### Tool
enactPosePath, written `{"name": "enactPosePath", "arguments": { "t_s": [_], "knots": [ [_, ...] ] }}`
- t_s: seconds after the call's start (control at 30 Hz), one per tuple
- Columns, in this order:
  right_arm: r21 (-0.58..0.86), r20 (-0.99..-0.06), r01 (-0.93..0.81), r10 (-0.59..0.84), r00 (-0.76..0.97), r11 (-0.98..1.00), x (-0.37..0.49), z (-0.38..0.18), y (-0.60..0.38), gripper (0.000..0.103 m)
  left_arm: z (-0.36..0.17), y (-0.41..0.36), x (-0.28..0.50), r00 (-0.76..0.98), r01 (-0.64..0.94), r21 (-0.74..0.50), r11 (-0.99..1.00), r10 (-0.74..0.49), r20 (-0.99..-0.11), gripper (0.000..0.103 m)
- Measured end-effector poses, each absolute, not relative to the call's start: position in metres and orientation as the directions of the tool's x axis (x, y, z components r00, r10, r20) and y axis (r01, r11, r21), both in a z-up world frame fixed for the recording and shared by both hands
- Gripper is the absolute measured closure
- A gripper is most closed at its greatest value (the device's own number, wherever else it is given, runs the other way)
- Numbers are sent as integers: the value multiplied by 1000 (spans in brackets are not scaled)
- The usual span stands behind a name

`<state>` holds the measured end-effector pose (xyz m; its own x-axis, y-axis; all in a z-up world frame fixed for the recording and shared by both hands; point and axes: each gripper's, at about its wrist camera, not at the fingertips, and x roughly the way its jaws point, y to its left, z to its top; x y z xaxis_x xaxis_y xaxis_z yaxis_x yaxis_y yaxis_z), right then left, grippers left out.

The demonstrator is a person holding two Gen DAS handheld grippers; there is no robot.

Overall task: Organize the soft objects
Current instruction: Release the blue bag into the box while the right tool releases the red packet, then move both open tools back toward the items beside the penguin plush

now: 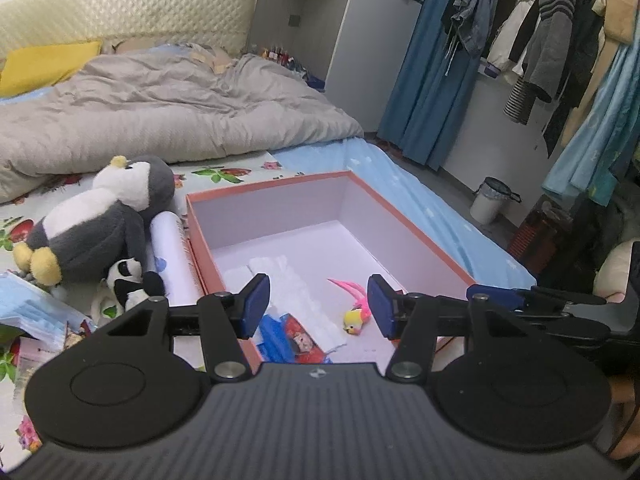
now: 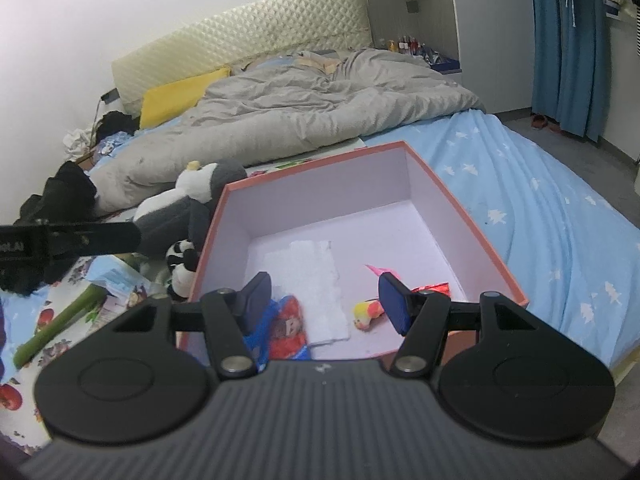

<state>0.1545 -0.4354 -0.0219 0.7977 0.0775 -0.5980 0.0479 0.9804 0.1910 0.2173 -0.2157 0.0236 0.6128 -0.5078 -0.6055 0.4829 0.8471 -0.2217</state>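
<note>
An orange-rimmed box (image 1: 420,236) (image 2: 472,236) with a white inside stands on the bed. In it lie a small pink and yellow toy bird (image 1: 356,314) (image 2: 368,312), a white padded sheet (image 1: 296,292) (image 2: 316,280) and a red and blue packet (image 1: 296,338) (image 2: 286,332). My left gripper (image 1: 318,306) hovers open over the box's near end, nothing between its pads. My right gripper (image 2: 326,302) is likewise open and empty above the box. Left of the box rest a grey and white penguin plush (image 1: 104,216) (image 2: 180,200) and a small panda plush (image 1: 134,284) (image 2: 182,264).
A white roll (image 1: 174,256) lies against the box's left wall. Blue face masks (image 1: 28,304) and papers sit at the left. A green stick (image 2: 60,320) lies on the floral sheet. A rumpled grey duvet (image 1: 160,108) covers the bed's far half. A bin (image 1: 490,200) and hanging clothes stand at right.
</note>
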Motion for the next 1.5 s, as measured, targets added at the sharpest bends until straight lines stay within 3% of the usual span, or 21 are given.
{"name": "enactPosePath", "arguments": {
  "t_s": [0.27, 0.67, 1.1, 1.5],
  "knots": [
    [210, -564, -5, 125, 816, 978, 126, -24, -406, 41, 17, -189, 175, 655, 458, -203, 865, -483, -581, 43],
    [222, -538, -89, 198, 819, 971, 87, -35, -351, 41, -15, -112, 121, 701, 292, -260, 920, -391, -596, 43],
    [262, -578, -223, 338, 743, 939, 58, -55, -286, 41, -31, -42, 67, 752, 104, -247, 963, -239, -615, 43],
    [262, -584, -276, 380, 717, 925, 35, -60, -258, 41, -44, -22, 33, 754, 44, -260, 965, -203, -625, 43]
  ]
}}
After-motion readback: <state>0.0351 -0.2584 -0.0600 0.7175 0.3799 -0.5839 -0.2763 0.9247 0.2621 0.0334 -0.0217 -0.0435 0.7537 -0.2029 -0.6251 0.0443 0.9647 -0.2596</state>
